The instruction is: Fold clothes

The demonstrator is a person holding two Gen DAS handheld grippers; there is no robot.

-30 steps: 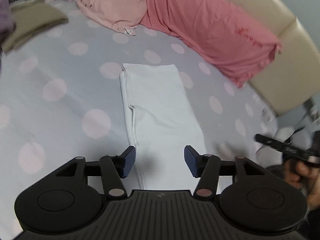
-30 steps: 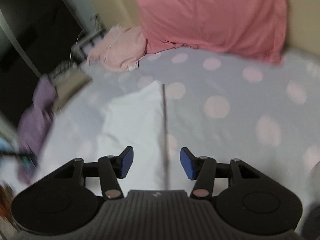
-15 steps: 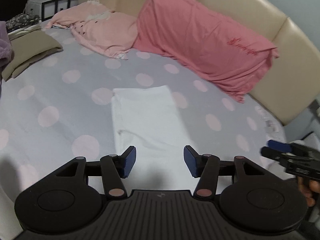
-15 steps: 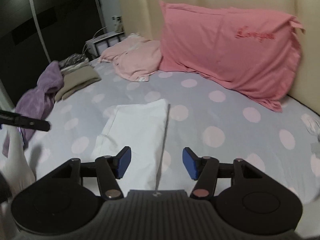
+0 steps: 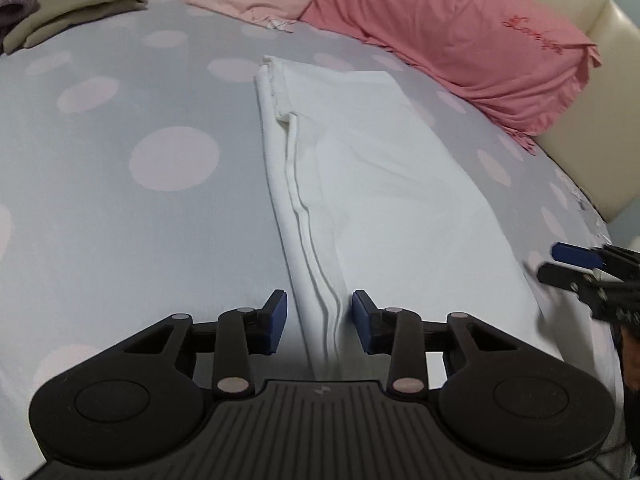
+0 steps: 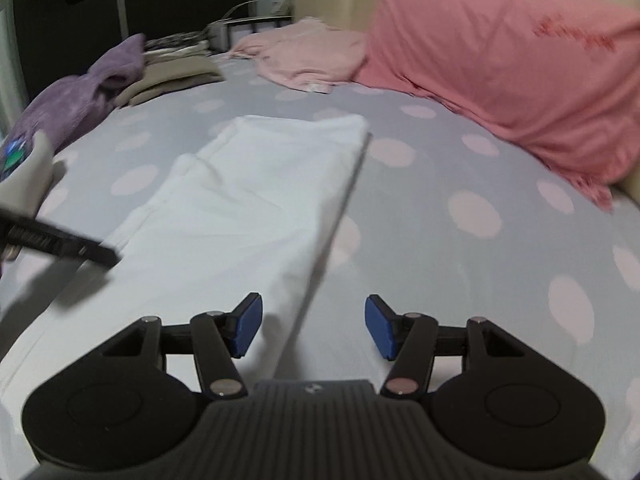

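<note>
While the folded white garment [image 5: 384, 184] lies flat as a long strip on the dotted grey bed sheet [image 5: 120, 208], both grippers hang low over its near end. Left wrist view: the left gripper [image 5: 319, 322] straddles the garment's layered left edge; that stacked fold runs up between the blue pads [image 5: 276, 320]. Jaws closing, with cloth between them, but the pads are not pressing on it, so nothing is gripped. Right wrist view: the right gripper [image 6: 313, 326] sits over the garment's right edge, which passes between the jaws nearer the left pad; jaws spread, released, holding nothing. The right gripper also shows at the right margin of the left view [image 5: 576, 264], just beside the garment.

Left to right at the back of the bed: purple fleece item [image 6: 76, 96], olive folded cloth [image 6: 176, 76], pale pink crumpled garment [image 6: 308, 60], pink pillow [image 6: 512, 80] against the cream headboard [image 5: 600, 20].

Writing: red cursive embroidery on the pillow [image 5: 532, 34], too blurred to read with certainty. A small emblem on each gripper body, not legible.
</note>
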